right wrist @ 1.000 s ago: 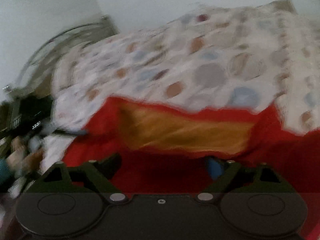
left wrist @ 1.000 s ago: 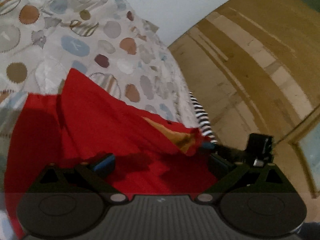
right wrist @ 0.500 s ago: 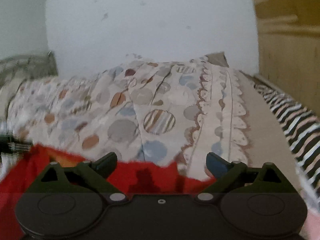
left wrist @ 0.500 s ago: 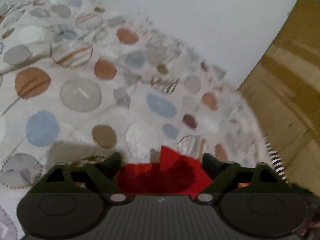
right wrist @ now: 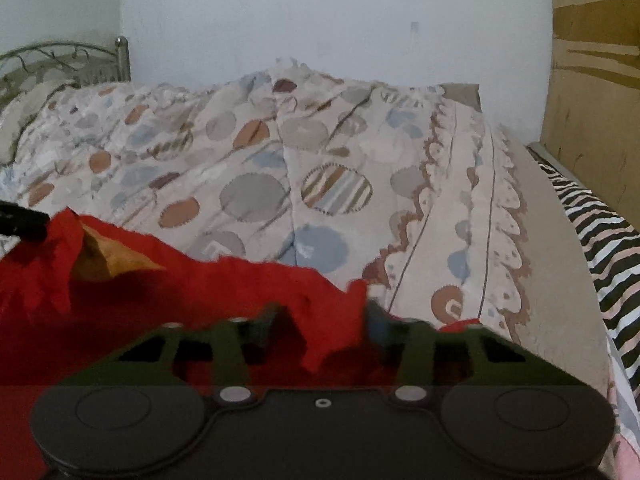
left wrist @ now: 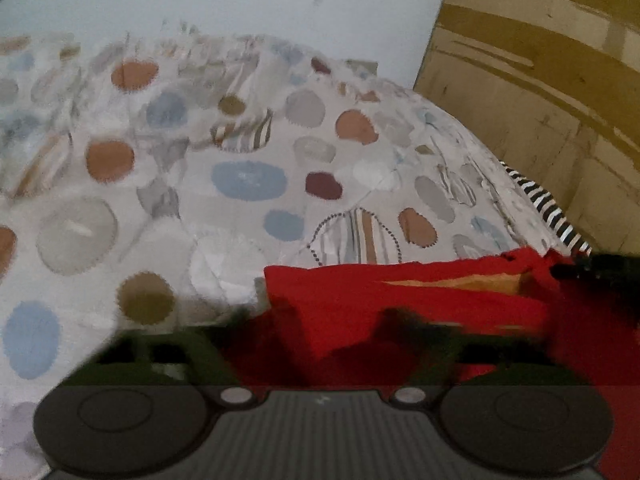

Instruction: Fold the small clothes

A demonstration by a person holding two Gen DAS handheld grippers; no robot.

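Left gripper point(left wrist: 316, 322) fingers smeared by motion blur over the red garment point(left wrist: 400, 300), pad contact with the cloth not readable; garment's lower part hidden behind the gripper body and cut by the right edge. Right gripper point(right wrist: 320, 320) fingers likewise blurred against the garment point(right wrist: 200, 300), with its left part running out of frame. Beyond the garment, the striped fabric point(right wrist: 600, 240) cropped at the right edge.

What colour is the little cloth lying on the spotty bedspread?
Bright red cloth, with an orange-yellow patch peeking out near its top edge. The left wrist view shows it best.
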